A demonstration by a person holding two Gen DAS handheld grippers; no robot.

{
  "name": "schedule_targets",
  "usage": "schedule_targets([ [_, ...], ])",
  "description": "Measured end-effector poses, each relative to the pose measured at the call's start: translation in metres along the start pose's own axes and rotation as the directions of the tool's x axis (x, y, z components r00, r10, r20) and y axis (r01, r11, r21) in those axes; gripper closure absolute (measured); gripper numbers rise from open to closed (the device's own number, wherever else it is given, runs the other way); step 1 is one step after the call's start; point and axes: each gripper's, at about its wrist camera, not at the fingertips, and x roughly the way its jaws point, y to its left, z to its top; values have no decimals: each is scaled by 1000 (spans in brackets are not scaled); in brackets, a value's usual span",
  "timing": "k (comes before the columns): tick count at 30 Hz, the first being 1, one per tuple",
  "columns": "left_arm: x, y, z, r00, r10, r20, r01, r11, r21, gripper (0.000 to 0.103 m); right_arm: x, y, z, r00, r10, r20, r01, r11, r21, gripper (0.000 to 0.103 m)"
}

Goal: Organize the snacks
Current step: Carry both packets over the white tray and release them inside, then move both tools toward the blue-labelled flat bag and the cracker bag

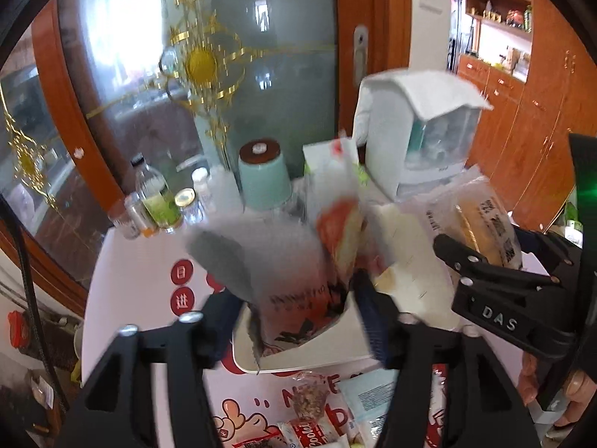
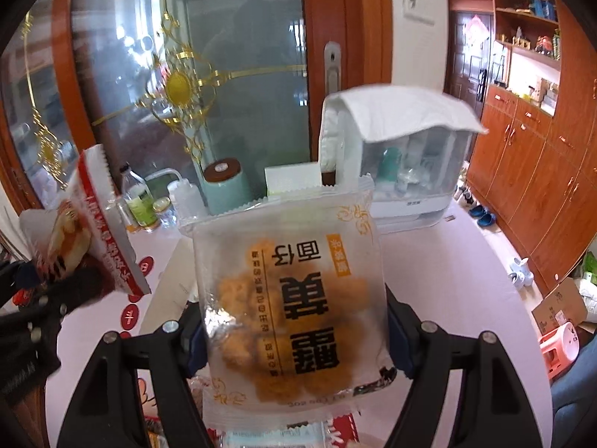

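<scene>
Two black grippers hover above a white table (image 2: 466, 261). Left gripper (image 1: 298, 321), blurred, jaws wide around a red-and-white snack packet (image 1: 298, 261) over a white tray (image 1: 321, 354); whether it grips, I cannot tell. Right gripper (image 2: 294, 332) pinches a clear packet of golden fried pieces (image 2: 291, 298).

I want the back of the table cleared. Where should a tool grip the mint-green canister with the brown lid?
Probably grip the mint-green canister around its mid body, coming level from the front. It stands upright and round, with a squeeze bottle close on one side and a box on the other.
</scene>
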Motion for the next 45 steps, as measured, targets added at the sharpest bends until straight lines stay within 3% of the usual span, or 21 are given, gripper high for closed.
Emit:
schedule_targets([
  [2,13,4,-4,1000,8,-21,-8,1000,-11,9,21,0,-1,999,22,-40,-22,1000,14,22],
  [5,26,11,-11,999,23,-38,-24,1000,-19,9,46,1,-8,992,65,-107,-60,997,44,21],
  [7,31,17,-15,999,16,-51,-18,999,-38,9,50,5,-13,991,79,-105,-76,996,39,18],
  [10,33,23,-22,998,-4,-56,0,998,-67,9,42,12,-14,993,96,-69,-97,995,-5,6],
  [20,3,26,-29,999,-29,31,33,993,-112,9,-2,4,-14,990,130,-58,-134,988,-74,4],
  [29,-34,2,-35,992,-85,89,95,989,-112,9,-64,-23,-37,997,82,-12,-83,989,-122,4],
  [32,-46,-14,-37,989,-103,108,113,990,-89,9,-84,-34,-51,999,27,33,-22,989,-148,4],
  [36,-56,-37,-43,985,-135,107,140,989,-42,9,-98,-48,-69,999,-6,32,11,985,-169,4],
  [42,-56,-70,-63,981,-163,104,163,987,6,9,-119,-75,-104,999,-18,48,22,997,-75,5],
  [45,-45,-85,-75,985,-165,58,164,986,26,9,-123,-84,-124,999,-23,46,24,999,-24,5],
])
